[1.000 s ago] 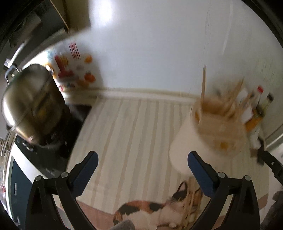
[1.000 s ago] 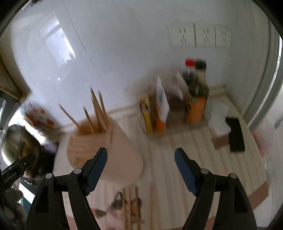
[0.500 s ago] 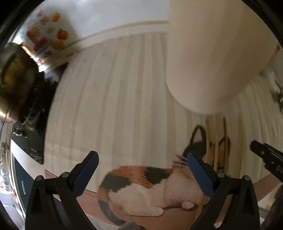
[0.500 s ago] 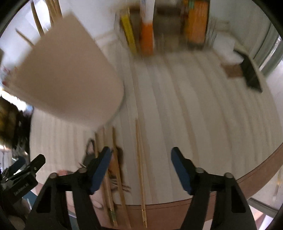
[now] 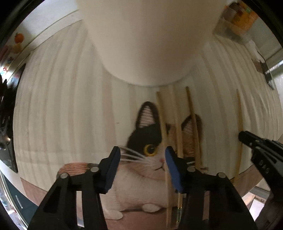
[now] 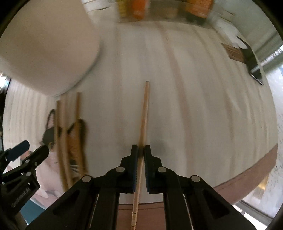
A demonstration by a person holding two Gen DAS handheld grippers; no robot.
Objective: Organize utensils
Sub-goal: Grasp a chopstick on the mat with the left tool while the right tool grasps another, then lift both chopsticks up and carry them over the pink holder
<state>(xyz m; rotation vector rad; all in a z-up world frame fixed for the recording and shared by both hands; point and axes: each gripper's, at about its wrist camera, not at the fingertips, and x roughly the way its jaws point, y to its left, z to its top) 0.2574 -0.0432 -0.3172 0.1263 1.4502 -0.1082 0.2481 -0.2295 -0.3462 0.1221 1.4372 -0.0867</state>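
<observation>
A pale utensil holder (image 5: 146, 37) stands on the striped mat, also in the right wrist view (image 6: 44, 47). Three wooden chopsticks (image 5: 178, 127) lie over the cat picture just in front of it. My left gripper (image 5: 142, 155) is half open, low over the cat's face; the leftmost chopstick runs just inside its right finger (image 5: 174, 169). A single chopstick (image 6: 144, 113) lies apart to the right. My right gripper (image 6: 141, 152) is shut on this single chopstick near its middle. The right gripper also shows in the left wrist view (image 5: 254, 141).
The striped mat (image 6: 194, 106) with a cat picture (image 5: 146, 141) covers the counter up to its brown front edge (image 6: 247, 180). Bottles and packets (image 6: 159, 8) stand at the back. A dark flat object (image 6: 253, 62) lies at the far right. A stove is at the left.
Both grippers have dropped low toward the mat. The right gripper has closed on the single chopstick. The left gripper has narrowed beside the three chopsticks.
</observation>
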